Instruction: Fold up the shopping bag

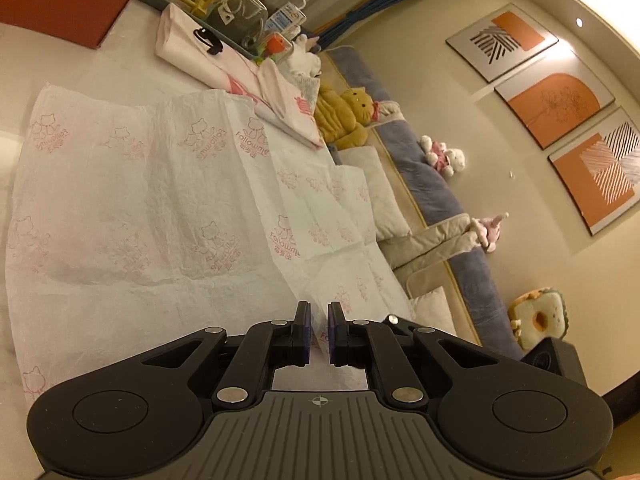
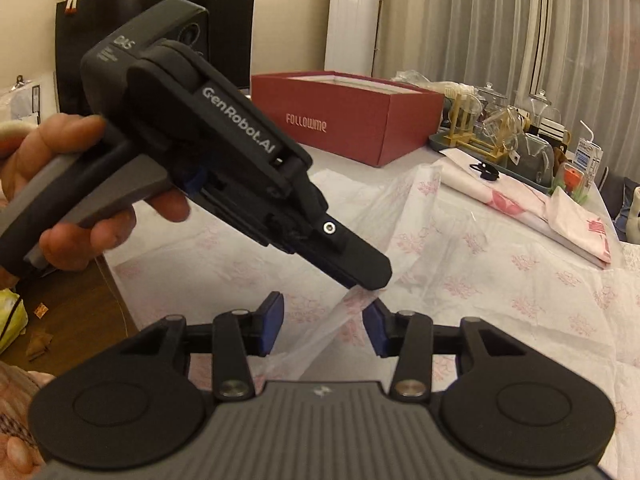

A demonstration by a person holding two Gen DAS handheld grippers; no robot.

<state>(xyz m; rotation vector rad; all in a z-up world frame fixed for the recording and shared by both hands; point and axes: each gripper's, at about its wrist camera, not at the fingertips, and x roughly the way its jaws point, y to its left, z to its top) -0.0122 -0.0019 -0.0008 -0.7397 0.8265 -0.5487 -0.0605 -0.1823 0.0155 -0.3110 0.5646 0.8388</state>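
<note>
The white shopping bag (image 1: 140, 184) with pink cat prints lies spread and crumpled on the table. In the left wrist view my left gripper (image 1: 319, 308) is shut on a raised edge of the bag. The right wrist view shows the same gripper (image 2: 370, 280), held by a person's hand (image 2: 80, 240), pinching a twisted strip of the bag (image 2: 500, 280) and lifting it off the table. My right gripper (image 2: 324, 312) sits just below that pinch. Its jaws stand apart, the strip runs between them, and the pads do not press on it.
A red box (image 2: 348, 120) stands at the back of the table. A tray of glassware (image 2: 500, 136) and folded pink bags (image 2: 520, 204) lie behind the bag. Beyond the table's far edge is a sofa (image 1: 432, 176) with plush toys (image 1: 348, 116).
</note>
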